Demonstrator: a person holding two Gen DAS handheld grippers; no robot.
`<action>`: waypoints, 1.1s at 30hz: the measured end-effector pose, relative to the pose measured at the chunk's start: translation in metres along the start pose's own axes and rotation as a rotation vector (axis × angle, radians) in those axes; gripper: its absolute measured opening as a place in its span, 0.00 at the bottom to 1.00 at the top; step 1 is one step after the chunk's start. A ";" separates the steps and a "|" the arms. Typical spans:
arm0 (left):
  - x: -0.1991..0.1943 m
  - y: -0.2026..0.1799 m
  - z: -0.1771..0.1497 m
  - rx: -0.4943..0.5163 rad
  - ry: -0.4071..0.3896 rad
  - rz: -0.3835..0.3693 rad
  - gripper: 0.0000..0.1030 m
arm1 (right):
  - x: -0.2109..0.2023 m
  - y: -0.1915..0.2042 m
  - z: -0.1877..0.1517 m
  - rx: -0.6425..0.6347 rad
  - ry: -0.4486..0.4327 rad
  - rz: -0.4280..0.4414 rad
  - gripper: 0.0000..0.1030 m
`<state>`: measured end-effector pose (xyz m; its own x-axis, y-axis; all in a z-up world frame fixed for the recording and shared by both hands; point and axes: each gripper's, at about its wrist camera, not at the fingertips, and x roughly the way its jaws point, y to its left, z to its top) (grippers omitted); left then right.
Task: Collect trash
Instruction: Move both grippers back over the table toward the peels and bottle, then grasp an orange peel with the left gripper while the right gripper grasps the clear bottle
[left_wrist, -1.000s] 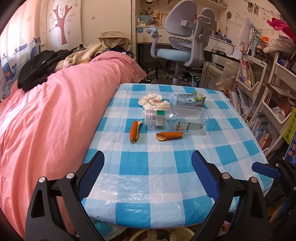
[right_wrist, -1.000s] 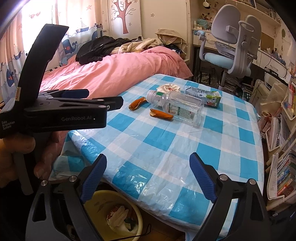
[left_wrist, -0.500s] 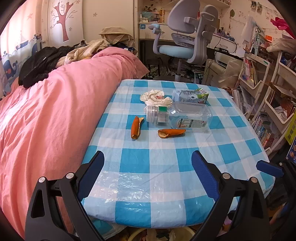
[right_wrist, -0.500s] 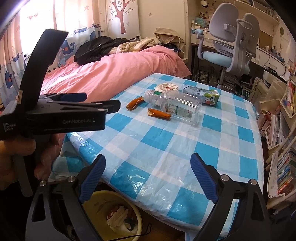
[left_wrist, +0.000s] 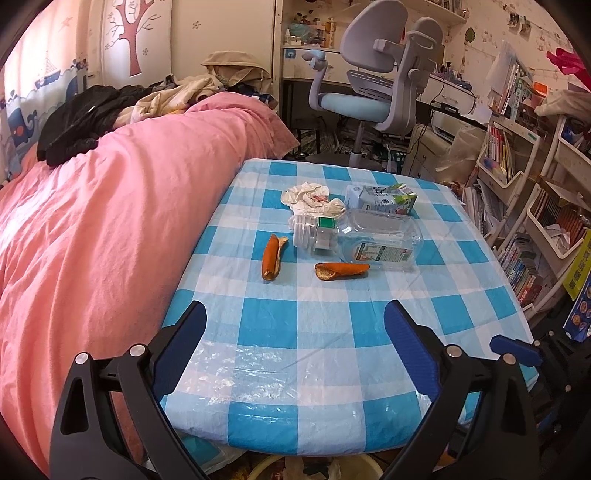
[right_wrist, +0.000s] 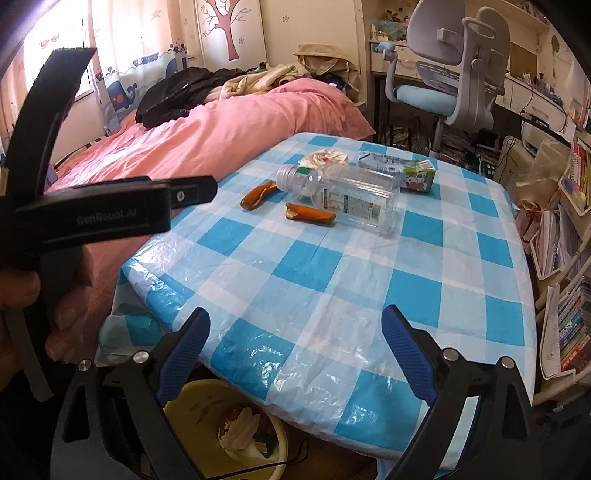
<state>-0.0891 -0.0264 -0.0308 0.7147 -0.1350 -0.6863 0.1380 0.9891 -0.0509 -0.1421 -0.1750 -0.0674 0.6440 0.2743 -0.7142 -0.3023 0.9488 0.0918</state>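
Both the left gripper (left_wrist: 293, 325) and the right gripper (right_wrist: 295, 332) hang over the near table edge with fingers spread wide, holding nothing. Below sits a yellow bin (right_wrist: 236, 424). Well ahead lie two orange peels (left_wrist: 271, 257) (left_wrist: 341, 270), the left one pointing away, the other crosswise just beside the plastic bottle (left_wrist: 360, 240); beyond are a crumpled tissue (left_wrist: 312, 197) and milk carton (left_wrist: 380, 198). The left gripper looks nearer; nothing blocks the reach.

Both tongs, left (left_wrist: 293, 332) and right (right_wrist: 295, 339), gape empty.

On the checkered tabletop (right_wrist: 369, 280) lie a clear plastic bottle (right_wrist: 343, 195), two orange peels (right_wrist: 310, 214), a crumpled tissue (right_wrist: 325, 158) and a carton (right_wrist: 399, 170).
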 end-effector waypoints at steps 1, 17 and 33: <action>0.000 0.000 0.000 0.000 0.002 0.000 0.91 | 0.000 0.001 0.000 0.000 0.001 0.001 0.87; 0.014 0.001 0.002 0.025 0.044 0.042 0.91 | 0.005 0.003 0.001 -0.015 0.013 0.009 0.87; 0.106 0.027 0.044 0.039 0.177 0.093 0.91 | 0.034 -0.017 0.038 -0.171 0.004 -0.083 0.87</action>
<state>0.0209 -0.0171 -0.0732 0.5947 -0.0277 -0.8035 0.1061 0.9934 0.0443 -0.0884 -0.1753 -0.0673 0.6689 0.1948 -0.7174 -0.3634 0.9276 -0.0869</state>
